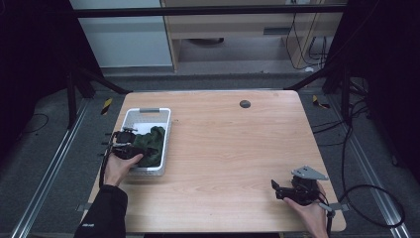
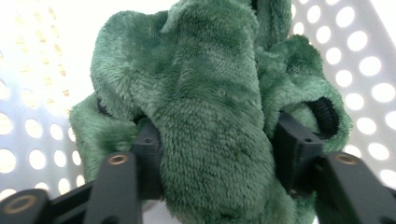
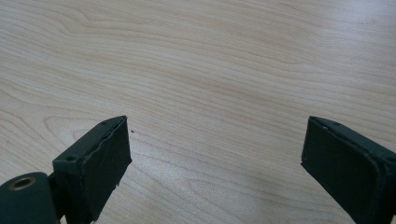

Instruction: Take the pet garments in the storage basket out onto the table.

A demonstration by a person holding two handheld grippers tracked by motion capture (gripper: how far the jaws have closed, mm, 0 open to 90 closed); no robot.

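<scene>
Green fleece cloth (image 2: 205,116), in white perforated basket (image 1: 130,119), bunched betw. left claw (image 2: 217,154) pads, clenched on it: soft, light, floppy—grab thick fold; right claw (image 3: 215,158) released over bench (image 3: 196,56).

A dark green plush cloth (image 1: 151,145) lies crumpled in a white perforated basket (image 1: 167,130) at the left side of the table. Its pile is thick and fleecy, gathered in loose folds, with a black edge showing at one fold. It fills the nearer half of the basket; the far half is bare.
</scene>
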